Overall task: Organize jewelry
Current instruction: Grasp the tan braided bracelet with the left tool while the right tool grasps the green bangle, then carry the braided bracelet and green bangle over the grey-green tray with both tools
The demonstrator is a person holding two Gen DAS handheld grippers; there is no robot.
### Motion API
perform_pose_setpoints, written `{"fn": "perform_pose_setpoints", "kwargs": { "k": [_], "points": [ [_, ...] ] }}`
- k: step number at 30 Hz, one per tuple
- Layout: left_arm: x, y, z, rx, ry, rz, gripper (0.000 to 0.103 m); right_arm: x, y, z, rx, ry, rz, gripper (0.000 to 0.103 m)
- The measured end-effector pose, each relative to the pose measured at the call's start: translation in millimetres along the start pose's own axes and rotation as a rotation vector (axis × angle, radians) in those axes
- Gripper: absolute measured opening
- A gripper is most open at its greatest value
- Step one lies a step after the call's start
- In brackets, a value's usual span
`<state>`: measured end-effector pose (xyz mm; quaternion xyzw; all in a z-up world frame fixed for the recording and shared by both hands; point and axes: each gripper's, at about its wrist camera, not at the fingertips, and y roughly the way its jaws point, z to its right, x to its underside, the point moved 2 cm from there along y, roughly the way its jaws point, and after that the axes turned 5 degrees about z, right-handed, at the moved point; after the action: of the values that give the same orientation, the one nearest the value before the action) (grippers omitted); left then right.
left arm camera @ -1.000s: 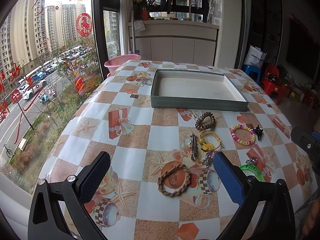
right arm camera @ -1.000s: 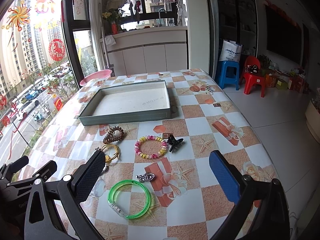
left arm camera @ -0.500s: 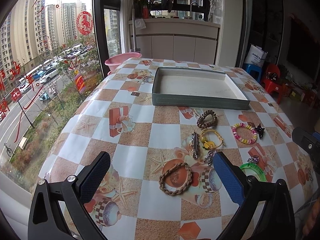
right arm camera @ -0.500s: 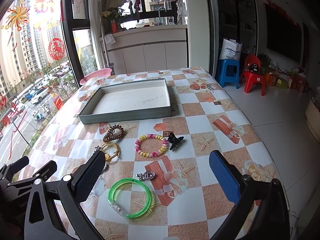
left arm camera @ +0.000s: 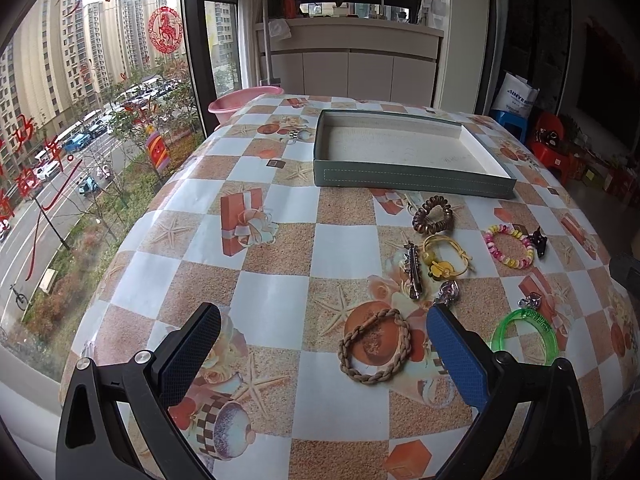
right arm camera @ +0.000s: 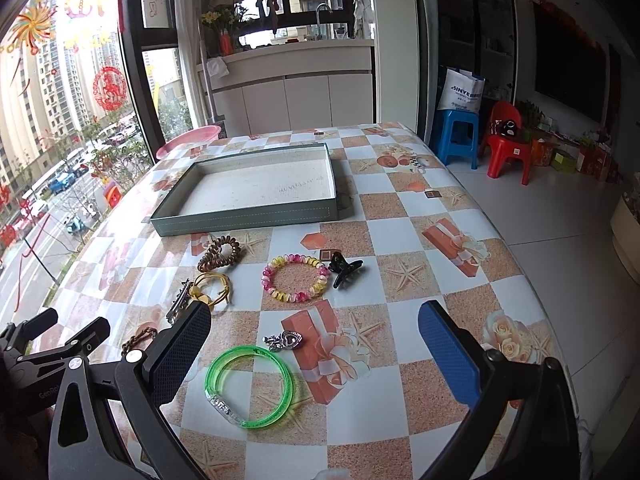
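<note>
Checkered table, both my tongs released, nothing gripped; left gripper (left arm camera: 322, 334) has crept nearer over last second, braided bracelet (left arm camera: 375, 346) now just inside its right finger; right gripper (right arm camera: 316, 330) barely shifted, green bangle (right arm camera: 249, 386) and small silver charm (right arm camera: 285, 340) between its fingers; jewelry untouched, all scattered in front of empty grey-green tray (right arm camera: 244, 222); I judge sorting not begun, first pick likely braided bracelet.
</note>
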<state>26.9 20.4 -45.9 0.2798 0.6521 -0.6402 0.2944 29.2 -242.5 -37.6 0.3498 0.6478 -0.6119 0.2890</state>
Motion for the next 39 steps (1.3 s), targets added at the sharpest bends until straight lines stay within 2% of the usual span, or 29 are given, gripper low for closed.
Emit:
{"fn": "perform_pose_setpoints", "kwargs": {
  "k": [2,5,12,13,18,20,21,23,24,25,26,28,30,31,32,35,39],
  "points": [
    [5.2,11.7,-5.9,0.0,0.003,-0.039,0.103,2.8,4.6,3.2,0.004,-0.005,-0.03,0.103],
    [10.4,28.3,-9.7,0.041,0.009,-0.095,0.103,11.9,15.7,8.4,0.011,-0.014,-0.098,0.103],
    [11.4,47.7,0.1,0.146,0.056,-0.153,0.103,32.4,39.7,15.7,0.019,-0.035,-0.245,0.103],
    [11.8,50.3,3.2,0.155,0.069,-0.165,0.097,34.3,42.9,15.4,0.02,-0.042,-0.262,0.103],
    [13.6,56.2,15.6,0.161,0.131,-0.187,0.089,40.4,55.6,7.4,0.018,-0.092,-0.327,0.101],
    [14.5,55.3,20.6,0.164,0.158,-0.182,0.087,42.4,60.9,1.4,0.005,-0.106,-0.347,0.094],
    [14.9,54.4,22.8,0.172,0.171,-0.181,0.083,43.8,62.2,-2.3,0.0,-0.114,-0.354,0.09],
    [14.7,52.7,27.4,0.181,0.189,-0.177,0.073,47.1,67.7,-9.4,-0.006,-0.135,-0.377,0.074],
    [14.9,51.7,28.7,0.192,0.194,-0.178,0.069,49.5,70.4,-12.6,-0.014,-0.142,-0.393,0.071],
    [15.0,50.3,30.5,0.201,0.199,-0.177,0.061,50.2,70.3,-15.2,-0.021,-0.144,-0.394,0.069],
    [15.4,48.8,32.5,0.207,0.21,-0.171,0.044,49.8,69.0,-18.4,-0.026,-0.152,-0.394,0.064],
    [16.9,46.0,37.8,0.232,0.237,-0.167,0.02,49.3,66.5,-23.8,-0.041,-0.166,-0.393,0.054],
    [18.2,44.1,40.7,0.241,0.25,-0.161,0.019,49.0,63.4,-28.2,-0.05,-0.18,-0.391,0.036],
    [18.3,43.3,40.1,0.253,0.24,-0.164,0.019,48.8,62.1,-29.8,-0.058,-0.184,-0.391,0.016],
    [17.9,42.8,38.7,0.268,0.219,-0.169,0.019,48.6,61.9,-30.5,-0.063,-0.18,-0.394,0.007],
    [14.0,39.4,31.5,0.303,0.148,-0.176,0.019,47.3,58.6,-27.6,-0.098,-0.142,-0.396,0.007],
    [0.6,26.5,26.6,0.321,0.118,-0.133,0.019,36.2,53.1,-23.1,-0.12,-0.126,-0.368,0.007]
  ]
}}
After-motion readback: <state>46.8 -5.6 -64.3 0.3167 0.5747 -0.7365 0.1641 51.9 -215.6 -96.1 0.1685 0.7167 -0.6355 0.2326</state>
